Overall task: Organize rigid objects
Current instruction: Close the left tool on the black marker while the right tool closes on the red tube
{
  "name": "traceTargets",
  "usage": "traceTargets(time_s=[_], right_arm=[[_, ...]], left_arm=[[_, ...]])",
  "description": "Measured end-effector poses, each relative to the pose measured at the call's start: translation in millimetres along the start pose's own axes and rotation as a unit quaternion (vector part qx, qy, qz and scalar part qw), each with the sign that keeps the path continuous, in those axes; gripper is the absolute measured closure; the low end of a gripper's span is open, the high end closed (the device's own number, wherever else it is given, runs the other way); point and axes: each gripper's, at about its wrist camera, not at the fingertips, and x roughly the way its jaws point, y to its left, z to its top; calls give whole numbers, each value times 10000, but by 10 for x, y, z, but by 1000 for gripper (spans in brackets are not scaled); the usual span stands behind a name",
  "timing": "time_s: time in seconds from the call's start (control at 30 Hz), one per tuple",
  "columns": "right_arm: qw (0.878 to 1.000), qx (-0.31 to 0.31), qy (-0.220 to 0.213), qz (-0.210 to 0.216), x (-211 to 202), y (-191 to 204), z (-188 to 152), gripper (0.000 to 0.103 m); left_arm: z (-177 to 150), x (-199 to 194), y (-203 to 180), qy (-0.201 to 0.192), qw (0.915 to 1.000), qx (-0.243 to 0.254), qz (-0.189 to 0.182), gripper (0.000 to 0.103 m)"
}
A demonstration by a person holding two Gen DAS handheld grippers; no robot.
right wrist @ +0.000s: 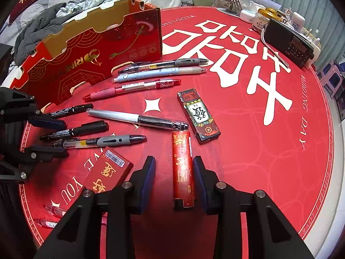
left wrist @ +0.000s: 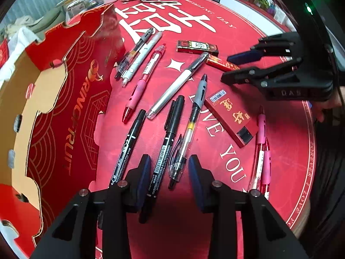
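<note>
At the lower centre of both wrist views, the left gripper (left wrist: 169, 178) straddled a black marker pen (left wrist: 163, 153) and the right gripper (right wrist: 174, 180) a slim red lighter (right wrist: 182, 168) on the red-clothed table (right wrist: 248, 151), pads not yet pressing, each needing closure before lifting toward the red cardboard box (left wrist: 71, 116).

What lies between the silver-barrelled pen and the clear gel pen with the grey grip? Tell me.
A capped black marker pen lies between them on the red tablecloth, shown in the right wrist view.
</note>
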Motion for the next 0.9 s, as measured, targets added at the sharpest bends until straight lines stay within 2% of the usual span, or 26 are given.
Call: traceTargets(time_s=[0.27,0.37,0.47,0.57,0.63,0.7,0.83,0.9], right_arm=[[10000,6,-86,21,-21,50,-64,61],[9999,18,-108,15,-22,56,-72,61],[9999,6,-120,25,-21,49,-72,61],[9999,10,-127,14,-22,49,-74,61],[9999,13,-140,7,-17,49,-72,60],[9999,22,-143,3,-20,57,-74,60],[9999,21,-147,0,-17,56,-74,60],[9999,26,-150,2,-20,54,-76,60]], left_arm=[[34,52,-58,21,10000,52,73,61],[113,107,-29,160,9998,-2,81,56],[109,81,1,253,9996,-76,92,56],[114,24,-17,162,9998,-54,66,58],[166,-50,-13,-55,9999,-111,-20,58],[240,-86,3,-165,9997,-159,52,58],[362,62,59,99,9992,-264,286,59],[355,84,61,112,9989,-379,233,60]])
